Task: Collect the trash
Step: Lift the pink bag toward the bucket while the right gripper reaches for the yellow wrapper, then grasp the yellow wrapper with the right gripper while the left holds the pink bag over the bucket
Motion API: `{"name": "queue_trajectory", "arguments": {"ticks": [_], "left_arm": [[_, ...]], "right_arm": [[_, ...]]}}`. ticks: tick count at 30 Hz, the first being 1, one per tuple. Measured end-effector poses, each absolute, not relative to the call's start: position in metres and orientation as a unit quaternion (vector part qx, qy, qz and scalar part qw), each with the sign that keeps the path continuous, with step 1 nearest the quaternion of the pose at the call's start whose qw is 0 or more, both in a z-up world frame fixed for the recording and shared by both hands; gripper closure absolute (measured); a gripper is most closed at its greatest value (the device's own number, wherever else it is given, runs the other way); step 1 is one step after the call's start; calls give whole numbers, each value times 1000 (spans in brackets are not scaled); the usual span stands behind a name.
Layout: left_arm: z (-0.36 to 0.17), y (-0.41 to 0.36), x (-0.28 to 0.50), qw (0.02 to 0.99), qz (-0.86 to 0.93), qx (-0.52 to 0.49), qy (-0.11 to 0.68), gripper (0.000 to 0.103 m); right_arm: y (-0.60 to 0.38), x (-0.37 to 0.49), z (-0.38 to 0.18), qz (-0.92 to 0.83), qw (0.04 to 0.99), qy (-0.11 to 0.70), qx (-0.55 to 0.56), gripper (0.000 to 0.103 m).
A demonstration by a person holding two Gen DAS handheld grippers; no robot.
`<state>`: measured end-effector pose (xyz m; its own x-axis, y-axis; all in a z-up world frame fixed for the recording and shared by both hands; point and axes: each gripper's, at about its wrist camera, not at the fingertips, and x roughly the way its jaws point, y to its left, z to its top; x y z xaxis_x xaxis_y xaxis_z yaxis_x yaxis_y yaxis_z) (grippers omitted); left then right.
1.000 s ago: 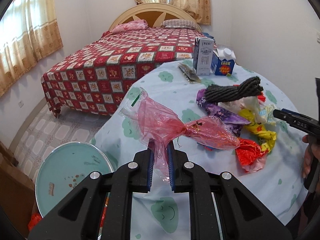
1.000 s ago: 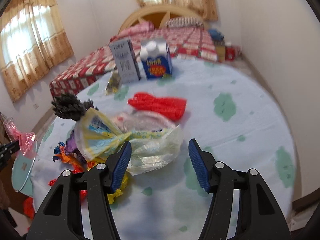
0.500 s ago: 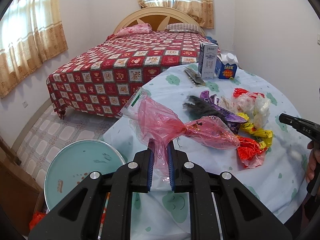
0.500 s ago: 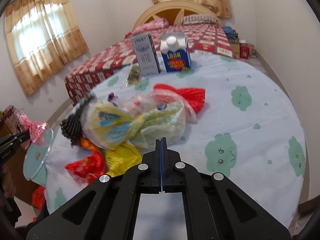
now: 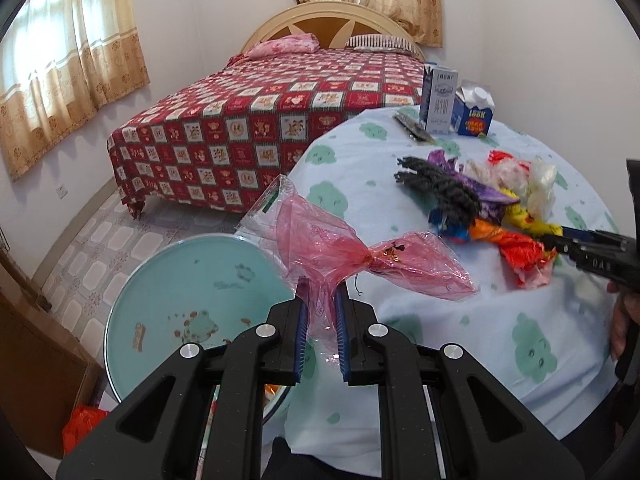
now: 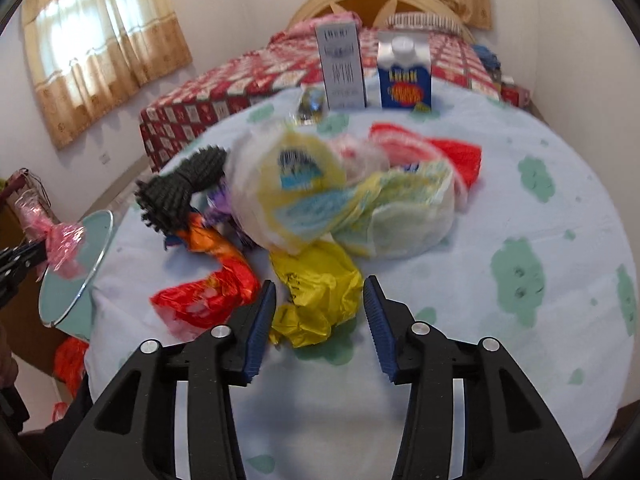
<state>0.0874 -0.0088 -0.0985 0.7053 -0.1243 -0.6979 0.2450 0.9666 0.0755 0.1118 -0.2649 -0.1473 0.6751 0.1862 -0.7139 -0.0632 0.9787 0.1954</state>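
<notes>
I am looking across a round table [image 6: 560, 208] draped in a pale blue cloth printed with green cloud faces, set in a bedroom. Behind it a bed [image 5: 280, 120] is wearing a red patchwork cover, with a curved wooden headboard [image 5: 336, 24] against the white wall and tan patterned curtains [image 5: 72, 80] hanging over bright windows. The floor is showing pale patterned tiles.

My left gripper [image 5: 320, 328] is clamping its blue pads on a pink plastic bag [image 5: 348, 252], knotted in the middle, and holding it above the table's edge, partly over a round teal bin lid [image 5: 188, 300] standing just beside the table. An orange bag [image 5: 80, 428] is lying on the floor near a wooden cabinet.

My right gripper [image 6: 320, 320] is opening its jaws, and a crumpled yellow bag [image 6: 320, 292] is sitting between them on the cloth; the pads are not pressing it. Just left of it a red-orange wrapper [image 6: 208, 284] is lying, and beyond it a heap is piling up: a large yellow-and-white bag [image 6: 340, 204], a black knitted bundle [image 6: 180, 188], purple scraps and a red mesh piece [image 6: 440, 152].

At the far rim a grey carton [image 6: 340, 68] and a blue carton [image 6: 404, 76] with a white cap are standing upright, side by side.
</notes>
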Motion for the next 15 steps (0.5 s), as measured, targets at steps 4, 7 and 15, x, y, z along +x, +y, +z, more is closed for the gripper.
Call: {"name": "queue_trajectory", "arguments": {"ticks": [4,7,15], "left_arm": [[-98,-8,83,922,-101,80,365,90],[-91,-3,80,927,-96,75,356,90],[-73,24,75,935,-68,60,343,90]], "right_arm": [[-260,98,-131,78,925,365,74,81],[-254,85,-114,85,935,336,69,81],[-233,73,-92,125,939,312,71,81]]}}
